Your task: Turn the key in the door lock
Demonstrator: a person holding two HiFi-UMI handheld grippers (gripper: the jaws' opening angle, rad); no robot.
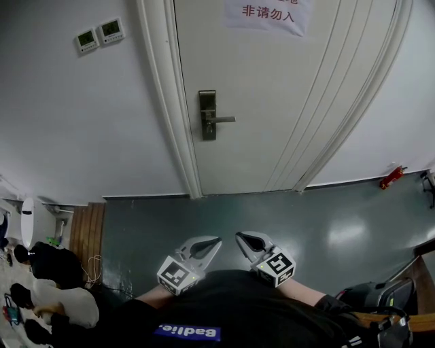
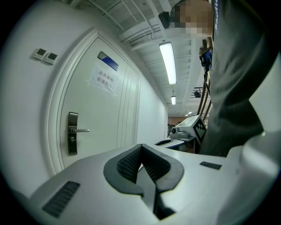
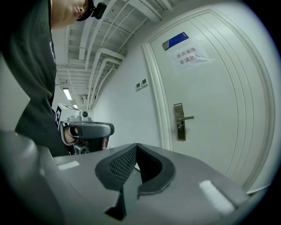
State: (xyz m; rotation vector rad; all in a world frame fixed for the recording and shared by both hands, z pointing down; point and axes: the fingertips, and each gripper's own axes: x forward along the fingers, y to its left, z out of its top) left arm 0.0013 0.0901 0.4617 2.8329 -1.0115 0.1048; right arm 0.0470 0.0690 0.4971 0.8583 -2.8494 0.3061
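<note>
A white door [image 1: 285, 88] stands closed ahead of me. On its left edge is a metal lock plate [image 1: 207, 115] with a lever handle [image 1: 225, 119]. The lock plate [image 2: 72, 133] appears again in the left gripper view, and the lock plate [image 3: 178, 121] in the right gripper view. I see no key in it from this distance. My left gripper [image 1: 216, 240] and right gripper [image 1: 239, 236] are held side by side close to my body, well short of the door. The left gripper [image 2: 141, 147] and the right gripper [image 3: 137, 146] are both shut with nothing between their pads.
A paper notice [image 1: 268, 13] is stuck high on the door. Two small wall panels [image 1: 99, 34] sit left of the frame. A red object [image 1: 391, 178] lies on the grey floor at the right wall. Bags and clutter [image 1: 47, 285] fill the lower left.
</note>
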